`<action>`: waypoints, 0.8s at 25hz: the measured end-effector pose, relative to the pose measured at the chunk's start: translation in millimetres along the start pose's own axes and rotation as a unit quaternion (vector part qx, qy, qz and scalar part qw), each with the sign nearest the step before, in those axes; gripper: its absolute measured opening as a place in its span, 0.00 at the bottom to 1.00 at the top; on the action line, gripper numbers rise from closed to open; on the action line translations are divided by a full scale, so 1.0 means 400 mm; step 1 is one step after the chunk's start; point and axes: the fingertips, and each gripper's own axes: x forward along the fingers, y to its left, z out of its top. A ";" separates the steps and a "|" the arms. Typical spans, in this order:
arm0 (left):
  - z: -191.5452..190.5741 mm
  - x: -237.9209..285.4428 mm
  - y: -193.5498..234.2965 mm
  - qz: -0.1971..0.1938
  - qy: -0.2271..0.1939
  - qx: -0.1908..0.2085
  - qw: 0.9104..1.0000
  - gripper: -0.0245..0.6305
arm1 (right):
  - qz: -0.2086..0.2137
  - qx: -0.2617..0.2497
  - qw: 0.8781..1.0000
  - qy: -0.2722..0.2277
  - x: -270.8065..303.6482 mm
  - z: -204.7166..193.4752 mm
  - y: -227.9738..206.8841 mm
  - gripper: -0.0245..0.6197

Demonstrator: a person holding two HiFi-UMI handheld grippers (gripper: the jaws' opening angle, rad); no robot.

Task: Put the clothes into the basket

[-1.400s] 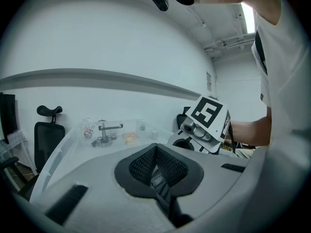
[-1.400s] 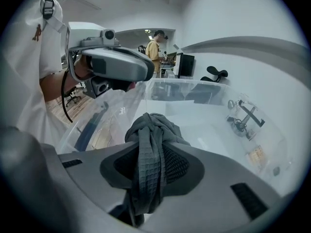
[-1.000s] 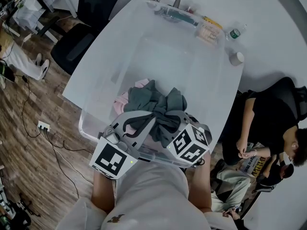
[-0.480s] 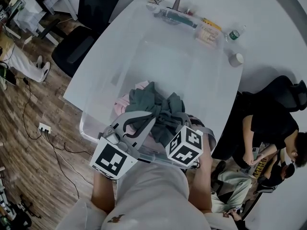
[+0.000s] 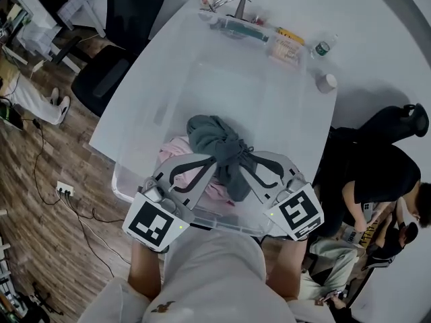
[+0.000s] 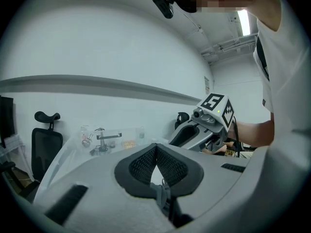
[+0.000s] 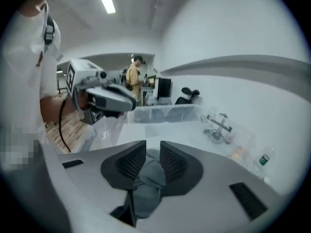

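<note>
A grey-green garment [image 5: 214,134] hangs bunched above the near end of the clear plastic basket [image 5: 121,177] on the white table. My right gripper [image 5: 244,165] is shut on it. In the right gripper view the grey cloth [image 7: 148,178] fills the gap between the mesh pads [image 7: 130,160], and the jaws have just been closing on it. My left gripper [image 5: 212,161] sits beside the garment's left side. Its tips meet in the left gripper view [image 6: 155,147], with no cloth seen between them. Pink clothes [image 5: 174,152] lie in the basket under the garment.
A metal stand [image 5: 232,5], a bottle [image 5: 322,47] and a tape roll [image 5: 327,81] sit at the table's far end. A black chair [image 5: 118,39] stands at the left, and a seated person [image 5: 377,180] is at the right. Cables and a power strip [image 5: 64,188] lie on the wooden floor.
My right gripper rose and swung out to the right, pulling the grey garment up into a tighter bunch. The left gripper stayed where it was.
</note>
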 end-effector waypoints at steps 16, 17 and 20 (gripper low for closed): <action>0.112 0.015 -0.057 -0.062 -0.082 -0.016 0.995 0.05 | 0.009 0.089 0.957 -0.278 -0.186 0.130 -0.016 0.05; 0.111 0.019 -0.064 -0.067 -0.082 -0.017 0.994 0.05 | 0.006 0.090 0.956 -0.278 -0.188 0.124 -0.017 0.05; 0.112 0.030 -0.079 -0.079 -0.083 -0.020 0.993 0.05 | -0.005 0.093 0.957 -0.275 -0.192 0.107 -0.022 0.05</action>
